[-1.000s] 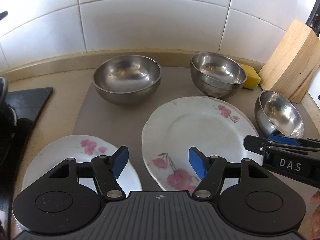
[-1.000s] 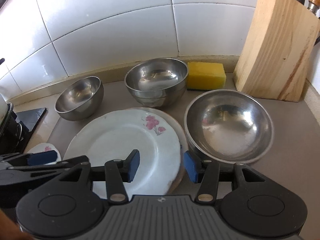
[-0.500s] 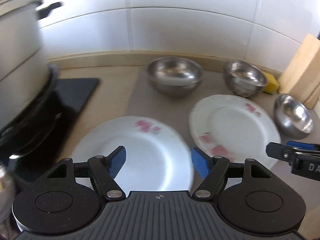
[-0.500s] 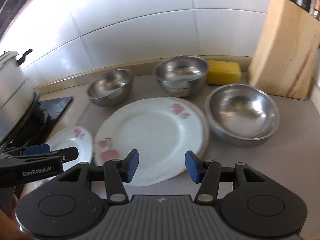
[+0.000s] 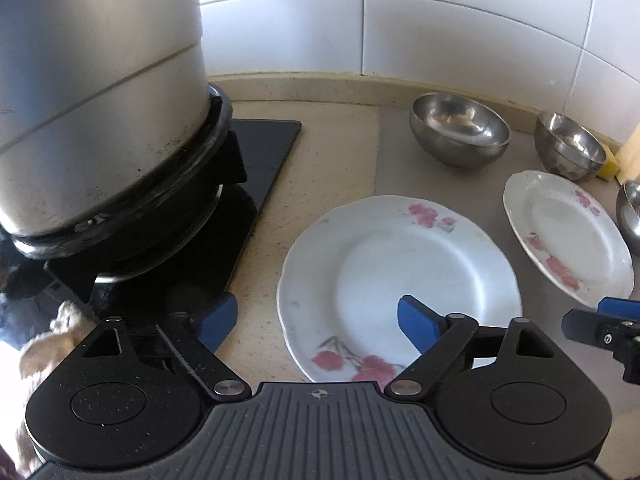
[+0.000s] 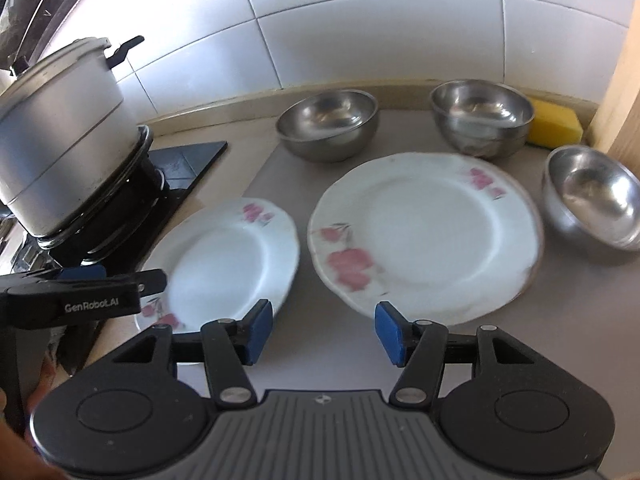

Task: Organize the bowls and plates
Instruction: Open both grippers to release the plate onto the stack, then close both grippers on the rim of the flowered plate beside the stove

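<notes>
A white flowered plate lies flat on the counter beside the stove. My left gripper hovers over its near left rim with jaws opening; one pad is above the plate, the other above bare counter, and nothing is pressed. A second, larger flowered plate sits on the grey mat. My right gripper is low in front of it, jaws opening, with only mat between the pads. Three steel bowls stand behind and to the right of the plates.
A big lidded metal pot stands on the black stove, close on the left. A yellow sponge and a wooden knife block are at the back right. The tiled wall closes off the rear.
Both views have swung left, so the pot and stove now fill the left side. The left gripper now sits over the left plate. Both grippers' jaws stand wider.
</notes>
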The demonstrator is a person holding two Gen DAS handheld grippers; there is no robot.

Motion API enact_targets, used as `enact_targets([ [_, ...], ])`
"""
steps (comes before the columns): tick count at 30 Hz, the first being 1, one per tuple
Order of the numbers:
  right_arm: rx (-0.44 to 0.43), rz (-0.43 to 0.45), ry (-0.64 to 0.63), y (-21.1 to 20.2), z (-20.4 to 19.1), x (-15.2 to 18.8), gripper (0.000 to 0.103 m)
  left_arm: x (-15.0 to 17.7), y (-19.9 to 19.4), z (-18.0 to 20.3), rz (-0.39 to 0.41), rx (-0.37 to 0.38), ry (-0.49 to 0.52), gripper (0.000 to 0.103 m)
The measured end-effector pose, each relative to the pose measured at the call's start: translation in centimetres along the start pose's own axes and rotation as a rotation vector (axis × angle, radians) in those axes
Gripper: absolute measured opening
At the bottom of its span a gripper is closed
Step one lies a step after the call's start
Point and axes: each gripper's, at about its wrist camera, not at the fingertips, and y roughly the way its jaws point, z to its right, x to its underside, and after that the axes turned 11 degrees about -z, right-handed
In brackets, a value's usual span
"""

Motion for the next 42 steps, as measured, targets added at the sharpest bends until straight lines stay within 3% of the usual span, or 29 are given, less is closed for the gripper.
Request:
enact_targets([
  [17,0.111,-0.021,0.204,2.8,-4.5,1.0,0.048,-1.5,3.0,-3.4,-0.041,0.189,0.181,0.093],
  [25,0.116,-0.015,0.261,4.1,-5.0,1.1,0.049,-2.0,4.1,-3.9,-0.069,0.229,0.217,0.093],
  [39,0.104,0.023,0.255,5.1,-5.8,0.5,0.050,-2.0,5.2,-3.8,-0.082,0.263,0.253,0.097],
  [40,0.106,0.021,0.249,5.1,-5.9,0.5,0.050,-2.0,5.2,-3.8,-0.086,0.267,0.255,0.097],
  [42,0.093,0.021,0.235,5.1,-6.1,0.5,0.033,-1.9,5.1,-3.9,-0.087,0.268,0.251,0.096],
])
